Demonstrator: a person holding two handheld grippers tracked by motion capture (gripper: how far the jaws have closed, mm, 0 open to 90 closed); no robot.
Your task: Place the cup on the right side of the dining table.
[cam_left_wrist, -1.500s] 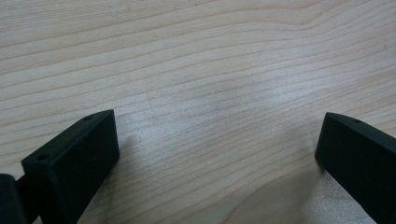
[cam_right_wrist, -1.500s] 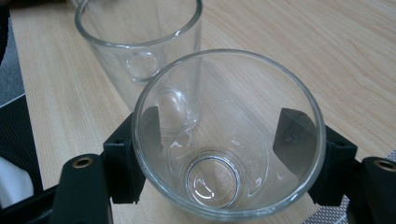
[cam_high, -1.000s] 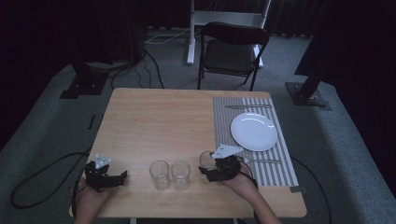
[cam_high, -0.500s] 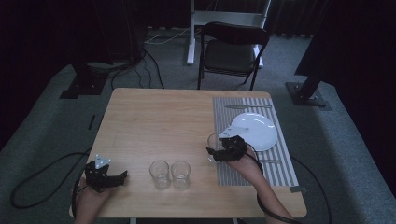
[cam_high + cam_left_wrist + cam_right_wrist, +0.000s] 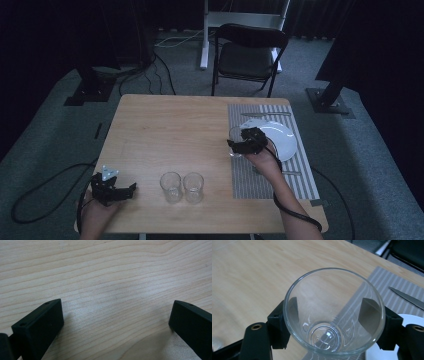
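right gripper (image 5: 329, 322): jaws clamped on a clear glass tumbler (image 5: 334, 312), upright at the left edge of the grey striped placemat (image 5: 300, 172), beside the white round plate (image 5: 282, 140) | left gripper (image 5: 117, 322): jaws spread, empty, over the wooden table (image 5: 170, 130) | judged: one tumbler nearly placed, two more clear tumblers (image 5: 182, 187) wait near the front edge

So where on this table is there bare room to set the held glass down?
Free: the bare wood of the table behind the two glasses, left of the placemat. Crowded: the placemat's far end, where the plate and the right hand-held gripper with its glass sit.
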